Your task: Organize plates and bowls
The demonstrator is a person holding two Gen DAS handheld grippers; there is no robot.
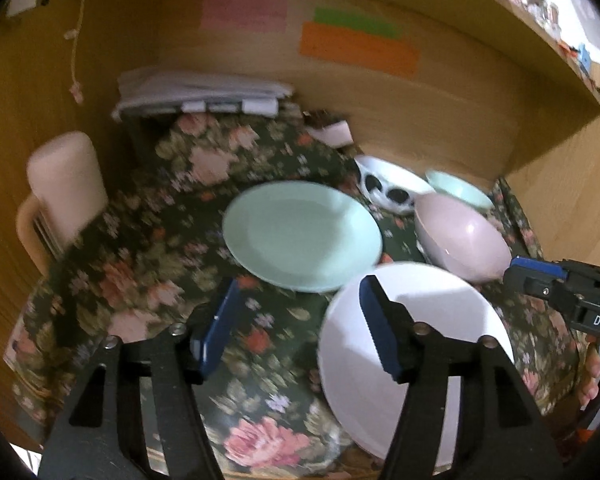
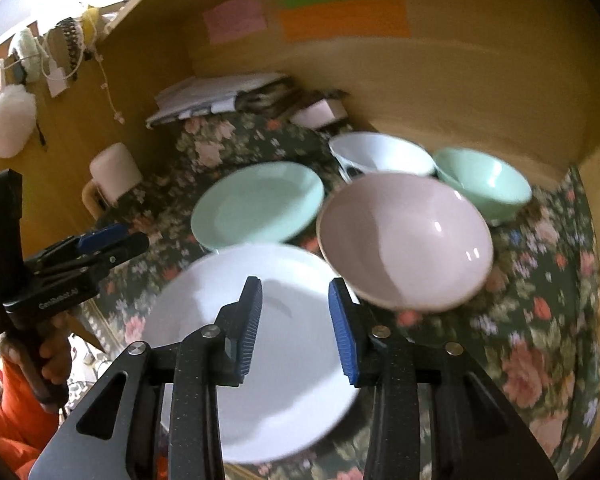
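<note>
Left gripper: jaws apart, nothing between the pads, floral cloth showing through the gap. Its right finger overlaps the white plate's rim in the left wrist view; I can't tell whether it touches. Seen from the right wrist view, it sits at the left edge, held by a hand with an orange sleeve below.

Right gripper: jaws parted by a narrow gap, not clamping anything, with the white plate visible below between the pads. In the left wrist view only its tip shows, at the right edge just beside the pink bowl.

Dishes, all on the floral cloth inside a wooden alcove:
- White plate nearest, at the front.
- Green plate behind it; the rims overlap in both views, contact unclear.
- Pink bowl right of the green plate, tilted, its rim over the white plate's far right edge in view.
- White bowl with dark spots on the outside sits behind the pink bowl.
- Green bowl just right of the white bowl, close to the back wall.

Other items: folded white cloths at the back left, a pale cylinder on the left, pink, green and orange paper notes on the back wall. Both views are motion-blurred.
</note>
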